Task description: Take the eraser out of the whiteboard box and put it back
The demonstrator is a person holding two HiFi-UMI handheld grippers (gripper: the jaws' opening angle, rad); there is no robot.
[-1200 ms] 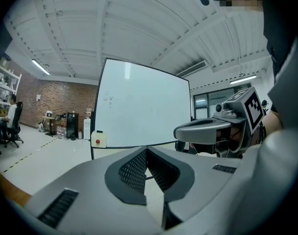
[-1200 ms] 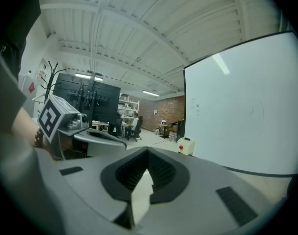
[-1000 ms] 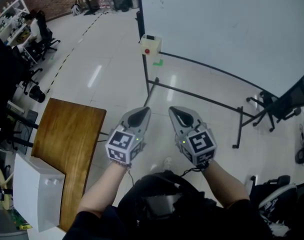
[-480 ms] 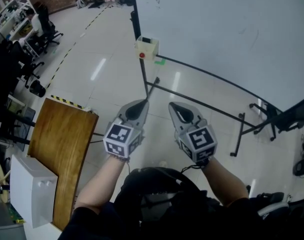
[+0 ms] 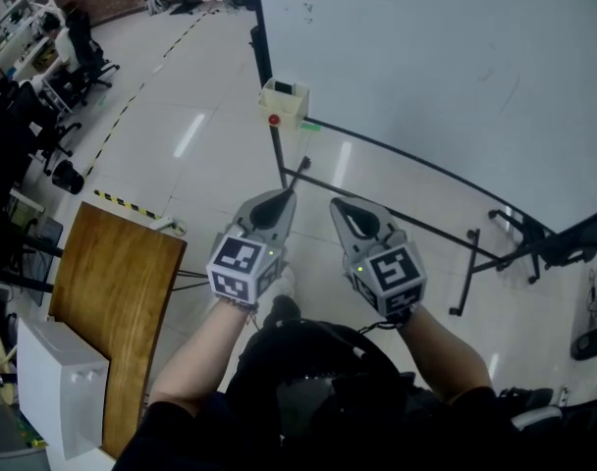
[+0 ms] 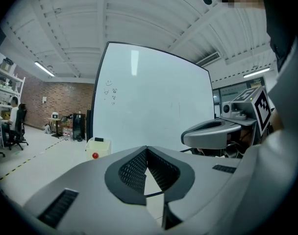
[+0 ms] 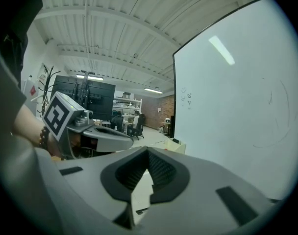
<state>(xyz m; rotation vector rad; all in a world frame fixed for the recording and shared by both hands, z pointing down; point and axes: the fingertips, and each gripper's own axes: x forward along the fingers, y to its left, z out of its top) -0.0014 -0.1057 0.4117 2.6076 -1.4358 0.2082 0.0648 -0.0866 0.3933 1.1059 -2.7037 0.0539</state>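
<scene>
Beside right gripper (image 5: 344,211), left gripper (image 5: 280,201), both forward

My left tongs (image 5: 282,197) and right tongs (image 5: 339,207) are smooth grey shells tapering to rounded tips, lined inside with black ribbed pads (image 6: 135,170). Each carries a white cube (image 5: 242,269) printed with black square markers and lit by a small green light. I wear a black top (image 5: 308,391) and a beaded bracelet (image 7: 42,137).

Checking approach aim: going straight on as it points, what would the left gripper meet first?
Likely the whiteboard, just right of the cream box; nothing nearer shows ahead of the left gripper, though depth is unclear.
</scene>
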